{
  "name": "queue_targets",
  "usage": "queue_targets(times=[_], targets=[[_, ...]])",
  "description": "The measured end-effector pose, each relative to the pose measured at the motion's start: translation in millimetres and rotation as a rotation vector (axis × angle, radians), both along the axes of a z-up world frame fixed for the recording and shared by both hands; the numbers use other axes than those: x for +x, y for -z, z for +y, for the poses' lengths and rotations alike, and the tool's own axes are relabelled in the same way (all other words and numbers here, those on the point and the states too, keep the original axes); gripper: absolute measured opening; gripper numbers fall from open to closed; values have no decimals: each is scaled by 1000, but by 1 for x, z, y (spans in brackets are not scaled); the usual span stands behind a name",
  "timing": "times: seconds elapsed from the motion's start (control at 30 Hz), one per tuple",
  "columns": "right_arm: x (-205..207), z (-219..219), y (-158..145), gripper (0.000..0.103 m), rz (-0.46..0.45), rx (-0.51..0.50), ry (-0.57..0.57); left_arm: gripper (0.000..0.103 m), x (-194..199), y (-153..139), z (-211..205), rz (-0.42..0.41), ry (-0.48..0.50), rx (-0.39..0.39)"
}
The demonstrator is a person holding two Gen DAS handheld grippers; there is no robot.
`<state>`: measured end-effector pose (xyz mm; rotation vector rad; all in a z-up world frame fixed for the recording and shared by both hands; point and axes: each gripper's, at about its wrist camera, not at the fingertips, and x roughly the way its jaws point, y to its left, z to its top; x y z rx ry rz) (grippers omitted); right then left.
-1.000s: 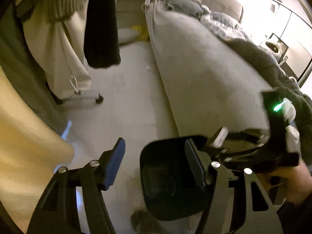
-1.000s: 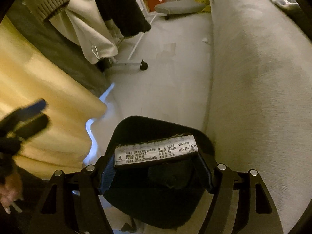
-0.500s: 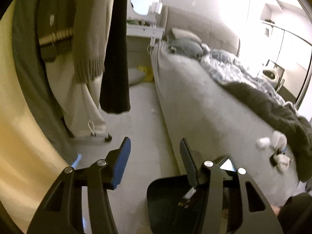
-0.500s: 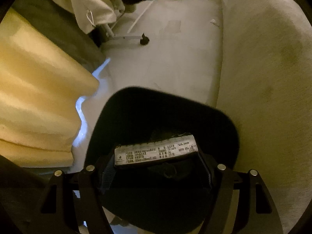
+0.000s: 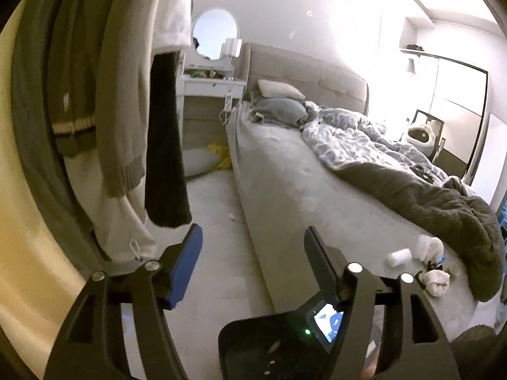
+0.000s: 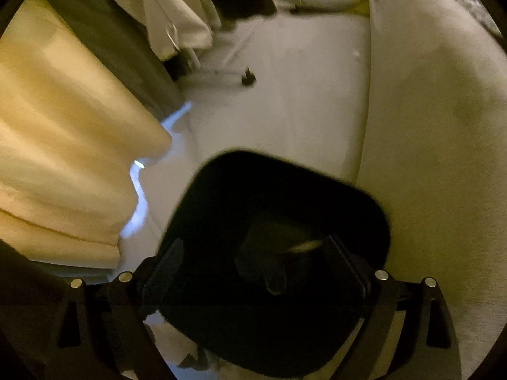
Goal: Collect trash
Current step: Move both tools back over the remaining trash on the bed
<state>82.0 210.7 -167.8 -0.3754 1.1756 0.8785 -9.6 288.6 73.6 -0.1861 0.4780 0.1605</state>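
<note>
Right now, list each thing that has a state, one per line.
Left gripper: opening, nothing between its pads.
Right gripper: opening, empty, above the bin.
Black bin: uncovered, upright on the floor beside the bed.
Bed: unmade, blankets rumpled.
White wads: lying loose on the bed.

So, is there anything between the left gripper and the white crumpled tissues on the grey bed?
Nothing visible: the left gripper, jaws opening and empty, faces bare grey bed; the white crumpled tissues lie to its right.
</note>
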Motion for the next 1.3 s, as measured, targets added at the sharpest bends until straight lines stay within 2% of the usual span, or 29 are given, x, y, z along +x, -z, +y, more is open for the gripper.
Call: queue_targets(times=[0.17,0.33,0.53,0.93,1.17,1.3], targets=[[2,-29,-48,91,-83,96,21,78,8,-10,-20,-29,16,12],[3,-67,-92,91,-174,161,49,80,17,-16,-43,-41,40,11],[2,-110,-125,91,-270,203,84,84,30,-22,-71,-54,76,2],[9,-191,-147,91,-382,222,192,84,59,-11,-132,-23,157,-1],[7,-224,-150,91,-420,217,222,85,75,4,-156,8,193,-42],[1,-245,-149,91,-432,216,232,86,78,17,-170,9,200,9]])
